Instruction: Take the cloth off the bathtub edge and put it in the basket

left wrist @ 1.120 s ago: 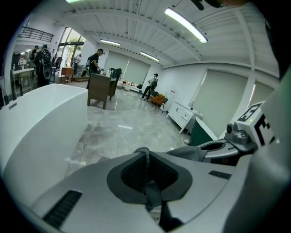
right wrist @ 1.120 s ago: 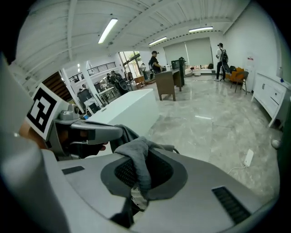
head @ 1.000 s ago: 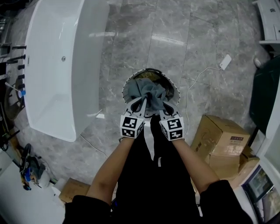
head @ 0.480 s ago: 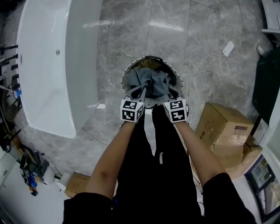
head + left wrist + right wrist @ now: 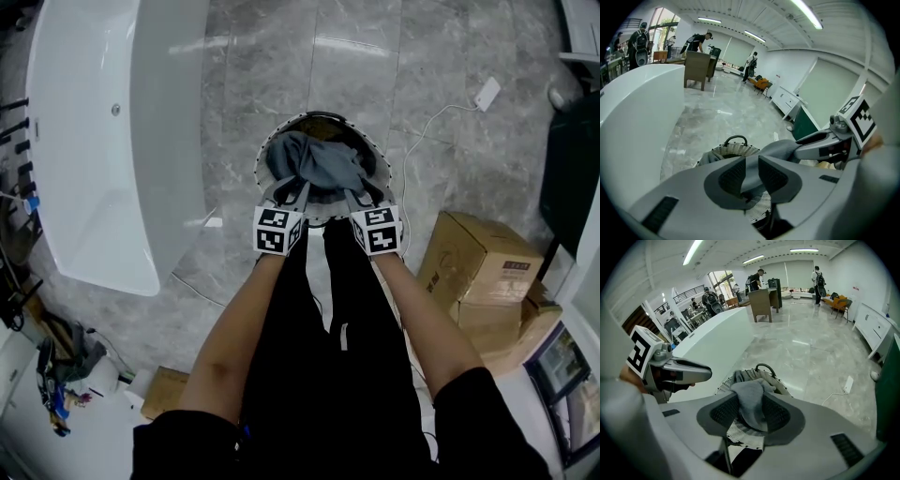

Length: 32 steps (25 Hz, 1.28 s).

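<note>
The grey cloth (image 5: 319, 164) lies bunched inside the round wicker basket (image 5: 265, 155) on the floor, just ahead of the person's legs. Both grippers hang over the basket's near rim. My left gripper (image 5: 298, 192) is shut on a fold of the cloth (image 5: 780, 147), which fills the narrow gap between its pads. The jaws of my right gripper (image 5: 354, 194) are opening; a grey fold (image 5: 752, 399) still hangs between the wider-set pads. The basket's dark handle (image 5: 763, 366) shows beyond the jaws. The white bathtub (image 5: 112, 141) stands to the left, with no cloth on its edge.
Two stacked cardboard boxes (image 5: 478, 272) sit right of the basket. A white cable with a plug (image 5: 487, 92) runs across the marble floor. A small box (image 5: 164, 389) and clutter lie at lower left. People stand far off in the hall (image 5: 761, 280).
Both grippers have gone down to the basket's near rim and spread slightly apart. The cloth has sunk from a raised bunch into the basket.
</note>
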Motion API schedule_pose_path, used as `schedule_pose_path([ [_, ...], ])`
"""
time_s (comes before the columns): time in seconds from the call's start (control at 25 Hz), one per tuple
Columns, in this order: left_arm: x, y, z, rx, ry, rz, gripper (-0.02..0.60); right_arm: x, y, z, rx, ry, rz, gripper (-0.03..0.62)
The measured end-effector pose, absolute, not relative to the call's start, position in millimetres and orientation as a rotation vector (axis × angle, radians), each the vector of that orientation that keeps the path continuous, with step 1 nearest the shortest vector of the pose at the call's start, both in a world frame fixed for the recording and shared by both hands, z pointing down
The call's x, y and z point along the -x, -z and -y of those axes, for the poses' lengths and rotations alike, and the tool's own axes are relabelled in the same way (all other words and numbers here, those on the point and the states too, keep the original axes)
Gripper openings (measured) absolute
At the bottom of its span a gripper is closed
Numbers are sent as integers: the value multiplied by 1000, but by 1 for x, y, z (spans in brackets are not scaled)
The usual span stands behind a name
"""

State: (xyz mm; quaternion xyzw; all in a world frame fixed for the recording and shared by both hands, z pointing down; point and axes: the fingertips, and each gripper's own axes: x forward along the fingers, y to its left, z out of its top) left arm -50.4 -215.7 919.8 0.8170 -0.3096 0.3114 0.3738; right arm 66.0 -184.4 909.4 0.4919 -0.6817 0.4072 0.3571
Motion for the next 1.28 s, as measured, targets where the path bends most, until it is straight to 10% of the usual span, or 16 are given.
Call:
schedule_pose_path([
  [0.68, 46, -911, 204, -2094, -743, 776, 100, -70, -904, 180, -1295, -1084, 1788, 170],
  [1.28, 37, -714, 213, -2193, -401, 1018, 100, -80, -734, 205, -1365, -943, 2027, 170],
])
